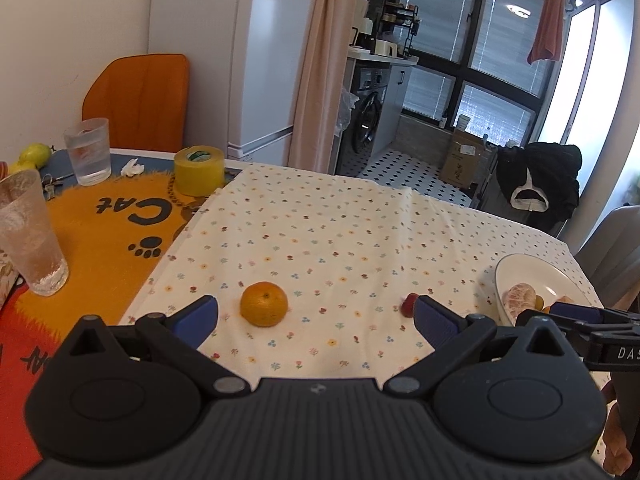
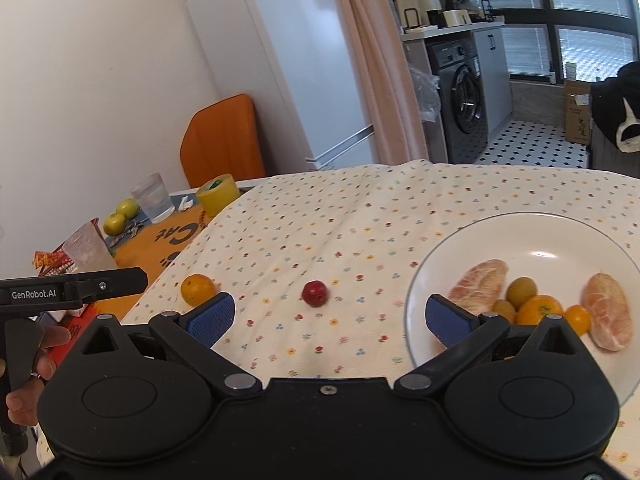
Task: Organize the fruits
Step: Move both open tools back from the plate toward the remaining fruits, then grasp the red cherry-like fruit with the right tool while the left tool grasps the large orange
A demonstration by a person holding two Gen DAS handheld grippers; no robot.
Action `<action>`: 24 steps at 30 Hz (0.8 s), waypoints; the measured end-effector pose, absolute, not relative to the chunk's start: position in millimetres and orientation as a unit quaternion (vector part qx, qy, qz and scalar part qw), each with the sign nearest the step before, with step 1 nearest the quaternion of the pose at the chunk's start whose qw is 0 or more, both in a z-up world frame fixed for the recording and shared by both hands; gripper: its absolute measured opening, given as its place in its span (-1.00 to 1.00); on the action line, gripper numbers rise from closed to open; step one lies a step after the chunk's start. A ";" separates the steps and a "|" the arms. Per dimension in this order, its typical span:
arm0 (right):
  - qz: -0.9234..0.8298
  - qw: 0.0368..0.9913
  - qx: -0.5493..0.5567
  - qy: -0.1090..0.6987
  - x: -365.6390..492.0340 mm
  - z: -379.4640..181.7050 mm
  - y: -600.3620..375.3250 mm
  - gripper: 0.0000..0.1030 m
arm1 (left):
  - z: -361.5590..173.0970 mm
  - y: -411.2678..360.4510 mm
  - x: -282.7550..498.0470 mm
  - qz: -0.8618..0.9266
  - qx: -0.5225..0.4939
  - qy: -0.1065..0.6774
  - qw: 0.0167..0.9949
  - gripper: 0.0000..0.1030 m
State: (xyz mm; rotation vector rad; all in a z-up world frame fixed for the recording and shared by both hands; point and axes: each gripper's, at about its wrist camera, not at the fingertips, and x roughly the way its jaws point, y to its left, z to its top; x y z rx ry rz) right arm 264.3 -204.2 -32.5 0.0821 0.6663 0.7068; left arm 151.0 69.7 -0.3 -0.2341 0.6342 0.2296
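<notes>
Both tongs, left (image 1: pixel 316 316) and right (image 2: pixel 330 314), wide apart.

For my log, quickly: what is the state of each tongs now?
Left tongs: open, holding nothing; the orange lies between its fingers.
Right tongs: open, holding nothing.

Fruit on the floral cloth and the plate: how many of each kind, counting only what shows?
Peeled citrus segments: 2, on the white plate, left one, right one
Whole oranges: 2, one on the floral cloth, one on the plate
Small yellow-olive round fruits: 3, on the plate, e.g.
Red fruit: 1, on the cloth
Total: 8
</notes>
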 end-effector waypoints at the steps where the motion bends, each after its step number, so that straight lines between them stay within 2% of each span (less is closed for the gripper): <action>1: 0.341 0.883 0.038 0.321 264.3 -33.0 -202.1 1.00 | -1.9 71.8 150.4 0.113 -0.118 0.312 0.936 1.00; 21: 0.364 0.871 0.007 0.330 271.6 -51.4 -161.6 0.99 | -29.3 102.8 157.5 0.129 -0.134 0.319 0.929 0.99; 24: 0.369 0.869 -0.007 0.329 274.1 -56.4 -152.2 0.87 | -35.9 106.4 162.8 0.130 -0.136 0.320 0.928 0.99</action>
